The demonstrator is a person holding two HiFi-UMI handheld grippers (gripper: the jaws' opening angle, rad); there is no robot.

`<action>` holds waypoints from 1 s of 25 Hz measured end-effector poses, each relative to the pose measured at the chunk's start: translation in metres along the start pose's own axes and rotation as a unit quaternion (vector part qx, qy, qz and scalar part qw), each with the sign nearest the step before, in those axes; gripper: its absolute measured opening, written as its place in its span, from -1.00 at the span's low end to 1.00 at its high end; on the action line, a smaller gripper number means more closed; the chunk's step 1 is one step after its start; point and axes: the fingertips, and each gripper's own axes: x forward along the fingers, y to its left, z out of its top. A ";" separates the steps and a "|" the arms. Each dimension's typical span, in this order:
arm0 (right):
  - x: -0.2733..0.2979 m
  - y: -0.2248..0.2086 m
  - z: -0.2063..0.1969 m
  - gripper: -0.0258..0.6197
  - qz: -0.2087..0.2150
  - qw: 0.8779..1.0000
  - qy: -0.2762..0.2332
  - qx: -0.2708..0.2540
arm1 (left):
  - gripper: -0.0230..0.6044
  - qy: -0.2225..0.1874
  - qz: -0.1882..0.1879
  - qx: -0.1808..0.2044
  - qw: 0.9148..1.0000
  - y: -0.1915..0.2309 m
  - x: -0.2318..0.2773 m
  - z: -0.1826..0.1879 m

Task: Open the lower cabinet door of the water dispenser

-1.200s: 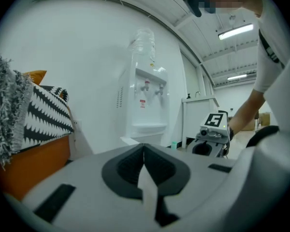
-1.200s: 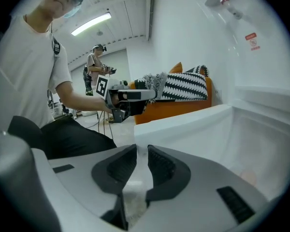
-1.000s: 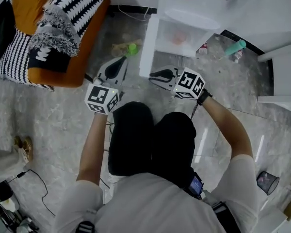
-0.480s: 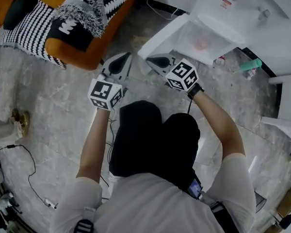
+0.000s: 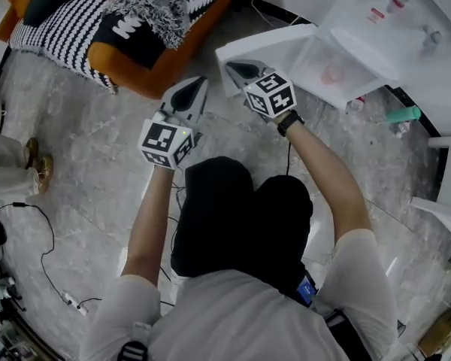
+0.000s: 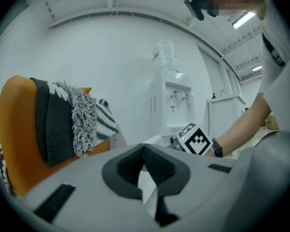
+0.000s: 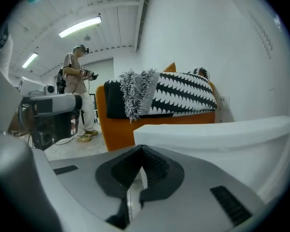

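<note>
1. Grey marble floor fills most of the head view.
2. Water dispenser: white, at the far right. Your left gripper view shows it upright against the wall with a water bottle on top.
3. Orange sofa at the far left, with a black-and-white blanket draped over it.
4. Lower cabinet door: already open, swung out left toward the sofa. The compartment behind it is exposed. Something pinkish sits inside, can't tell what.
5. Your right gripper: jaws together, nothing between them. The tips are at the door's free edge. In its own view the white door edge runs just behind and right of the tips. Can't tell if they touch.
6. Your left gripper: jaws together, empty. It is left of the right gripper, near the sofa and clear of the door.
7. A person stands far off, left of the sofa in your right gripper view.
8. Teal bottle lies on the floor right of the dispenser base.
9. Thin black cable on the floor, near left.
</note>
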 end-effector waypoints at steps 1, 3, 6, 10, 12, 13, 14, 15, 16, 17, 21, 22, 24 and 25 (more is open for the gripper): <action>0.004 -0.003 0.002 -0.89 -0.008 1.000 0.000 0.001 | -0.89 0.000 0.002 0.000 1.000 0.001 -0.001 0.001; 0.011 -0.008 0.007 -0.89 -0.025 1.000 -0.001 0.003 | -0.89 -0.001 0.004 0.002 1.000 0.002 -0.002 0.004; 0.022 -0.014 0.013 -0.89 -0.039 0.999 -0.002 0.008 | -0.89 -0.004 0.007 0.002 1.000 0.003 -0.002 0.008; 0.034 -0.014 0.010 -0.90 -0.038 0.999 0.005 0.004 | -0.89 -0.007 0.017 0.000 1.000 0.008 0.001 0.007; 0.034 -0.011 0.007 -0.89 -0.035 0.999 0.008 0.004 | -0.89 -0.007 0.019 -0.004 1.000 0.008 0.004 0.005; 0.032 -0.010 0.007 -0.89 -0.033 0.999 0.007 0.006 | -0.89 -0.006 0.019 -0.006 1.000 0.008 0.006 0.004; 0.028 -0.009 0.008 -0.89 -0.032 0.999 0.005 0.007 | -0.89 -0.005 0.018 -0.007 1.000 0.007 0.007 0.004; 0.023 -0.007 0.011 -0.89 -0.032 0.999 0.002 0.006 | -0.89 -0.003 0.017 -0.009 1.000 0.005 0.009 0.005; 0.015 -0.006 0.015 -0.89 -0.033 0.999 0.000 0.004 | -0.89 -0.001 0.015 -0.012 1.000 0.004 0.011 0.007; 0.004 -0.006 0.020 -0.89 -0.037 0.999 -0.002 0.002 | -0.89 0.001 0.012 -0.017 1.000 0.001 0.013 0.009; -0.071 -0.021 0.052 -0.89 -0.092 0.995 -0.028 0.015 | -0.89 0.012 -0.030 -0.043 0.999 -0.024 0.029 0.034; -0.095 -0.025 0.062 -0.89 -0.109 0.993 -0.036 0.022 | -0.89 0.017 -0.040 -0.047 0.998 -0.033 0.032 0.043; -0.140 -0.028 0.084 -0.89 -0.137 0.989 -0.045 0.034 | -0.89 0.027 -0.056 -0.051 0.997 -0.052 0.036 0.066; -0.163 -0.028 0.096 -0.89 -0.150 0.987 -0.048 0.037 | -0.89 0.031 -0.065 -0.052 0.996 -0.064 0.037 0.080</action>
